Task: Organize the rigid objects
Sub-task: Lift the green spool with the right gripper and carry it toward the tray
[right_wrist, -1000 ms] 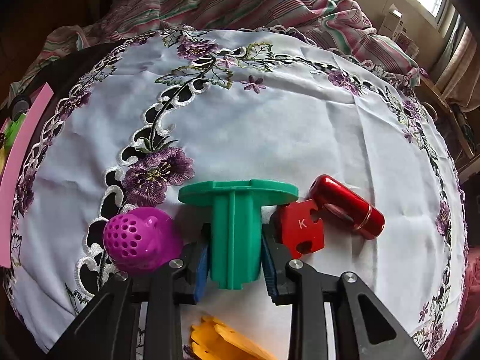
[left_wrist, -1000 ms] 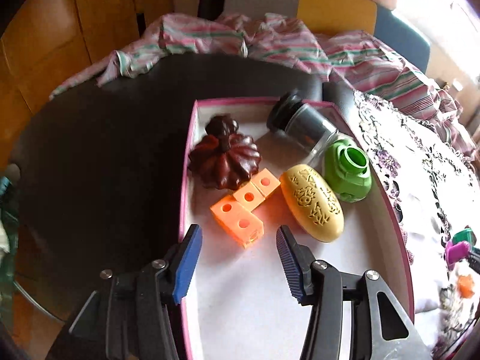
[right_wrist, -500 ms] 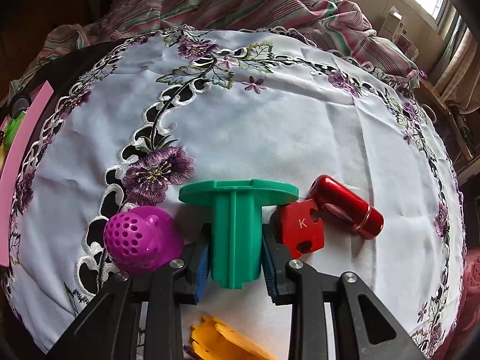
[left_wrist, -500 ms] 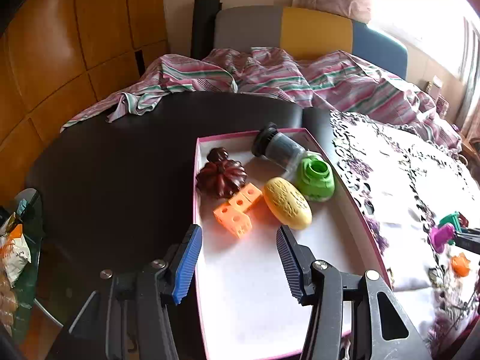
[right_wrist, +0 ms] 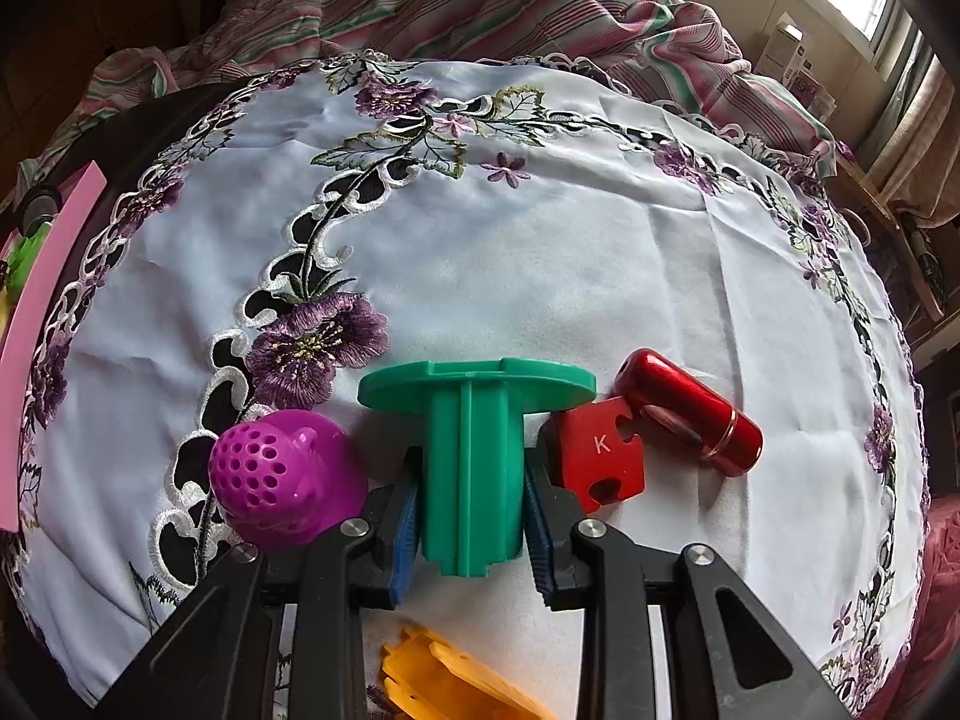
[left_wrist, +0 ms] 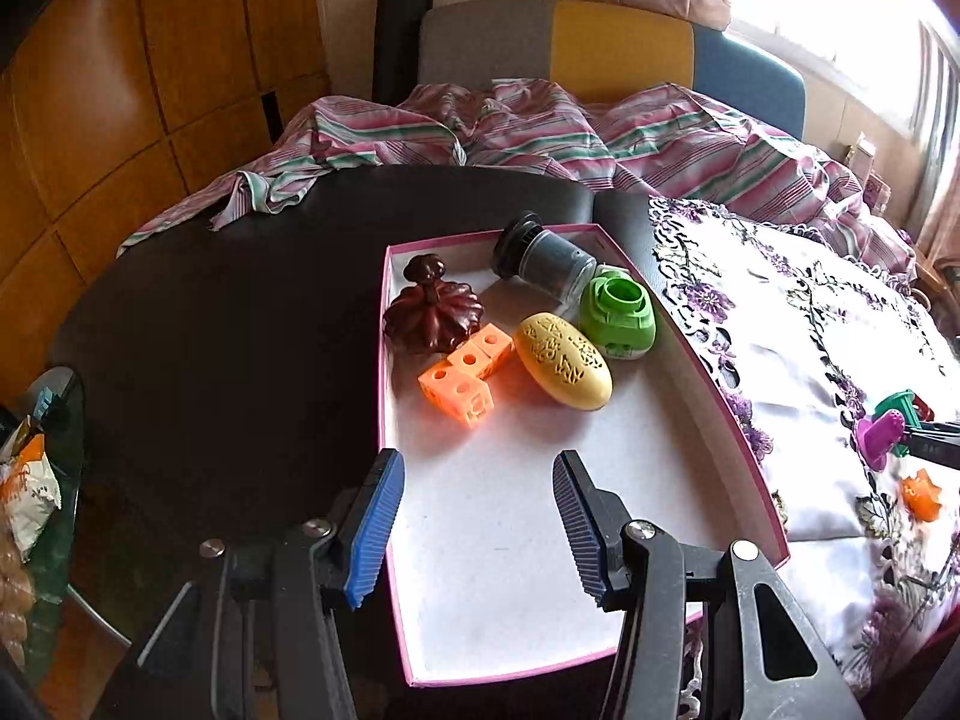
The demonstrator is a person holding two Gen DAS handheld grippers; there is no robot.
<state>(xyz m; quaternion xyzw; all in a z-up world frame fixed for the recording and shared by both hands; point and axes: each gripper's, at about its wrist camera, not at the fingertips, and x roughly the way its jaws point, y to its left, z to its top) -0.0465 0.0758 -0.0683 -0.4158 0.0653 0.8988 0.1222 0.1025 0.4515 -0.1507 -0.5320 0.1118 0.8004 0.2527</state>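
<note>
**Right gripper clamped on green spool; left gripper spread over tray**

The left gripper [left_wrist: 474, 525] hung with jaws wide apart above the pink-rimmed white tray [left_wrist: 708, 372]. On the embroidered white tablecloth [right_wrist: 540, 252], a purple perforated plastic ball [right_wrist: 282, 474] lay left of the right gripper [right_wrist: 471, 510], which gripped the green flanged plastic spool [right_wrist: 471, 450]; a red K-marked puzzle piece [right_wrist: 597, 459] lay right.

Landmark is the tray [left_wrist: 708, 372]: pumpkin piece [left_wrist: 433, 312], jar [left_wrist: 543, 261], round cup [left_wrist: 618, 315], oval piece [left_wrist: 564, 360] and cube blocks [left_wrist: 465, 375] sit in its far half, near half bare. Right of the tray on the tablecloth [right_wrist: 570, 240]: spool [right_wrist: 474, 450], perforated ball [right_wrist: 282, 477] just left of it, K block [right_wrist: 600, 459] and cylinder [right_wrist: 690, 411] right of it, touching each other
</note>
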